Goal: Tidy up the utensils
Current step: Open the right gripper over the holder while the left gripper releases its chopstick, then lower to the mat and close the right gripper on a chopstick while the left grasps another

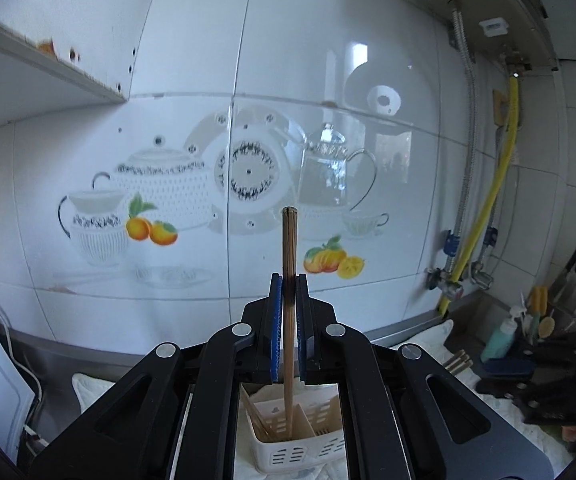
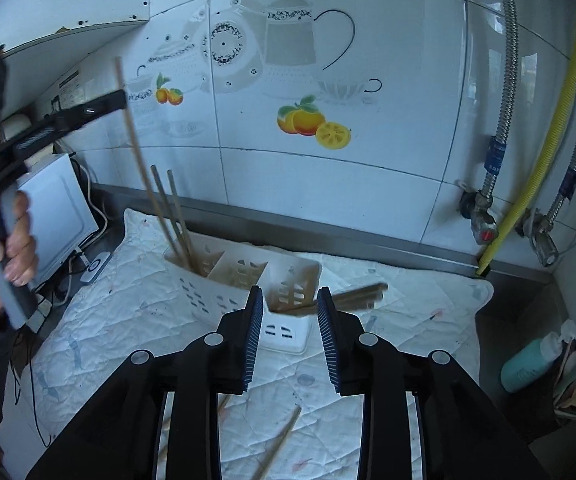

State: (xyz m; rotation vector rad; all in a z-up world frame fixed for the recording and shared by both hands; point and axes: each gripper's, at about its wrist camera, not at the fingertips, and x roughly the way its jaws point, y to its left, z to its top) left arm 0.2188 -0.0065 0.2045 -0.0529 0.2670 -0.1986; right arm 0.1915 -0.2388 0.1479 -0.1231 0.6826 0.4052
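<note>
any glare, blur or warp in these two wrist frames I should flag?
Left wrist: window glare on the glossy wall tiles; tile seams bow from the fisheye; chopstick between the left gripper fingers is sharp. Right wrist: loose chopsticks behind the holder look smeared, hand at the left edge soft; dark vignette in the corners.

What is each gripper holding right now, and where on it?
The left gripper pinches one chopstick partway down its upper half, its lower end in the white holder. The right gripper is open, holding nothing.
</note>
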